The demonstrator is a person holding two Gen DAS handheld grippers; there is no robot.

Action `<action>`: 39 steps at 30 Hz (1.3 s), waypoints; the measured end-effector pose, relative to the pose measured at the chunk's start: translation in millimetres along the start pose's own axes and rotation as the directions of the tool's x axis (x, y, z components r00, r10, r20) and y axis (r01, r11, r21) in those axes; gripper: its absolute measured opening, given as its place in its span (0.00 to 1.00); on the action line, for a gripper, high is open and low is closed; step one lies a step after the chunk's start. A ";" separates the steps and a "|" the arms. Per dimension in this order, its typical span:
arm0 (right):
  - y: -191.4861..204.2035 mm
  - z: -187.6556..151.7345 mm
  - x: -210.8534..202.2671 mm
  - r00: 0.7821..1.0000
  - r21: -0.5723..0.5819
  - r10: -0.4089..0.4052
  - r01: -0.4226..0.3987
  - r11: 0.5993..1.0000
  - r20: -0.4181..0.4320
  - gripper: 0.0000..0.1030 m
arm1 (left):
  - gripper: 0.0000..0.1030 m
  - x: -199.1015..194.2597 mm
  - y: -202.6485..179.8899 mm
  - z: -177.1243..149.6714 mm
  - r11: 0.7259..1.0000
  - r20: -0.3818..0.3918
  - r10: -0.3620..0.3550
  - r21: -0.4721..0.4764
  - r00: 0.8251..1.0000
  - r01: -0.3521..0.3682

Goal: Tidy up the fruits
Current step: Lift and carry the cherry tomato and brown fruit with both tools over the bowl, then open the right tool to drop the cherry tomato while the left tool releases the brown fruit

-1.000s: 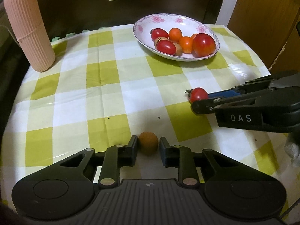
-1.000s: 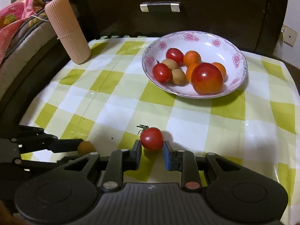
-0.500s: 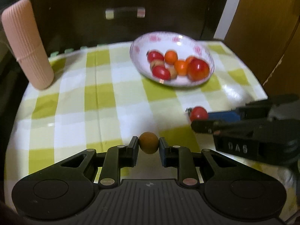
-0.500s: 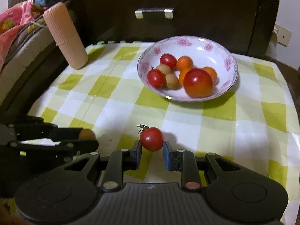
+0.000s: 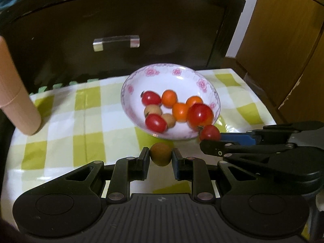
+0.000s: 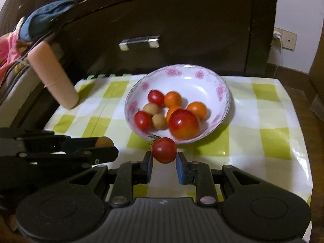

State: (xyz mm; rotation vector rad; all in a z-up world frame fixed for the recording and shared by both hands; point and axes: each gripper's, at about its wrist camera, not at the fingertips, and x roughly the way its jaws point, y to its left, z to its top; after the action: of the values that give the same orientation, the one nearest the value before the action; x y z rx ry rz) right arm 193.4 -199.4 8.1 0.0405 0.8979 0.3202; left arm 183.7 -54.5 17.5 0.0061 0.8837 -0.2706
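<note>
My left gripper (image 5: 160,156) is shut on a small brown round fruit (image 5: 160,154) and holds it above the cloth, just short of the bowl's near rim. My right gripper (image 6: 164,159) is shut on a red cherry tomato (image 6: 164,150) with a green stem, also lifted, near the bowl's front rim. The white floral bowl (image 5: 162,77) (image 6: 194,81) holds several red tomatoes, orange fruits and brown fruits. The right gripper shows in the left wrist view (image 5: 210,136) with the tomato (image 5: 209,132). The left gripper with the brown fruit (image 6: 103,141) shows in the right wrist view.
A pink ribbed cylinder (image 5: 14,101) (image 6: 53,81) stands at the table's far left. A dark cabinet with a metal handle (image 5: 116,42) rises behind the green-checked tablecloth (image 5: 60,121). A wooden door (image 5: 283,40) is at right.
Both grippers have lifted their fruits off the cloth and moved forward toward the bowl, which now looks nearer. The grips have stayed shut.
</note>
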 end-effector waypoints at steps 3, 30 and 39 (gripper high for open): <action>-3.8 7.2 2.7 1.000 0.014 -0.013 0.013 1.000 0.013 0.24 | 0.29 5.1 -0.2 9.1 1.000 0.010 -0.001 -0.004 1.000 0.001; -38.2 69.8 35.9 0.991 0.082 0.000 -0.010 0.997 0.130 0.24 | 0.35 65.8 4.6 59.6 0.999 0.010 -0.026 -0.042 1.000 0.027; -30.9 93.3 58.7 0.995 0.080 0.000 -0.008 0.997 0.099 0.26 | 0.44 70.1 13.6 59.7 0.997 0.002 -0.038 -0.073 0.999 0.038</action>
State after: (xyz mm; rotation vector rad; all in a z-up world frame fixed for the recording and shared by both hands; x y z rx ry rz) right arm 307.5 -202.6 16.6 0.1311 0.8117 0.2837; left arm 274.7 -64.5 0.6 -0.0788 0.8934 -0.2733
